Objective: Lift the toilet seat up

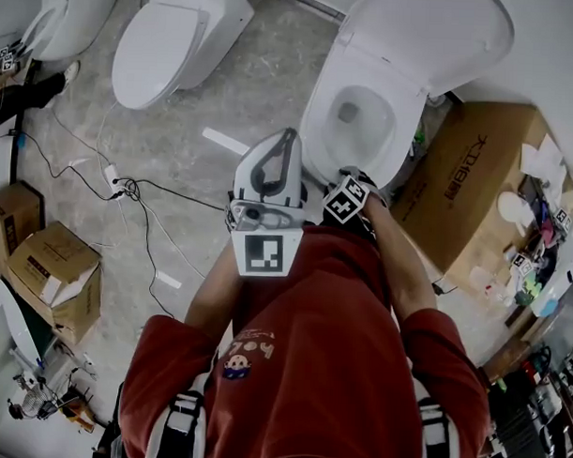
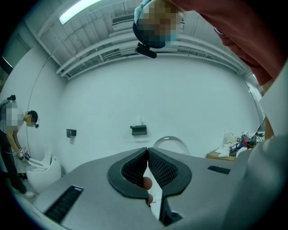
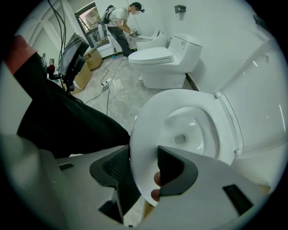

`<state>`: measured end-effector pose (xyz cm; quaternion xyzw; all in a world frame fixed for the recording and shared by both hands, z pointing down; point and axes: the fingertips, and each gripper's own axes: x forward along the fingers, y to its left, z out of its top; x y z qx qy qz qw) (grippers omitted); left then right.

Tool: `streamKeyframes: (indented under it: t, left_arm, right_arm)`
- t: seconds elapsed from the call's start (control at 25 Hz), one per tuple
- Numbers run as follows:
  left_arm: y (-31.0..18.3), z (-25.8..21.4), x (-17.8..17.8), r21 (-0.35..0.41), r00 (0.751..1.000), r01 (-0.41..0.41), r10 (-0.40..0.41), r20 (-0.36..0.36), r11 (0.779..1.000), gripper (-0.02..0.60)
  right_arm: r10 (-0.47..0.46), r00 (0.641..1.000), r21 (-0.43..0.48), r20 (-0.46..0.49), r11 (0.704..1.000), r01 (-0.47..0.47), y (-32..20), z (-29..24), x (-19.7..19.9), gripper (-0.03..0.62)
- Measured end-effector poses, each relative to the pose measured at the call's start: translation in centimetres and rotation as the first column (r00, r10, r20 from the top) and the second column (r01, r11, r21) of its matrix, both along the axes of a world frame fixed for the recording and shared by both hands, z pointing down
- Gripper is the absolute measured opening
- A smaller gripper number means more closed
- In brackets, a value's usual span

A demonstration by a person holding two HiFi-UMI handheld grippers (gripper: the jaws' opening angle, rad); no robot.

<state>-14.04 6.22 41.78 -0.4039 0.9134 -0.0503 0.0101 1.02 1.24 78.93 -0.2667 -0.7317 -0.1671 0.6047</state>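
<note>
The white toilet seat (image 3: pixel 148 121) lies over the bowl (image 3: pixel 193 130), and its lid (image 3: pixel 256 90) stands raised behind. In the right gripper view the seat's front rim sits between the jaws of my right gripper (image 3: pixel 144 164), with one pad on each side pressing it. From the head view, my right gripper (image 1: pixel 349 176) points steeply down at the front of the seat (image 1: pixel 318 131). My left gripper (image 1: pixel 290 134) hovers just left of the bowl. It is aimed level at the white wall, its pads (image 2: pixel 139 164) together with nothing between them.
A second toilet (image 1: pixel 171 46) stands to the left, with cables (image 1: pixel 128 185) across the floor between. A large cardboard box (image 1: pixel 466 183) is right of the bowl, and smaller boxes (image 1: pixel 50 271) are at the left. Another person (image 3: pixel 119 20) works at a far toilet.
</note>
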Motion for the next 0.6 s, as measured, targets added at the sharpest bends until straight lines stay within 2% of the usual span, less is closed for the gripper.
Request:
streamKeyframes:
  t: [0.6]
  left_arm:
    - [-2.0, -0.5, -1.9, 0.006, 0.997, -0.079, 0.079, 0.001, 0.997, 0.018]
  right_arm:
    - [-0.025, 1.000, 0.010, 0.016, 1.000, 0.025, -0.2, -2.9, -0.7, 0.186]
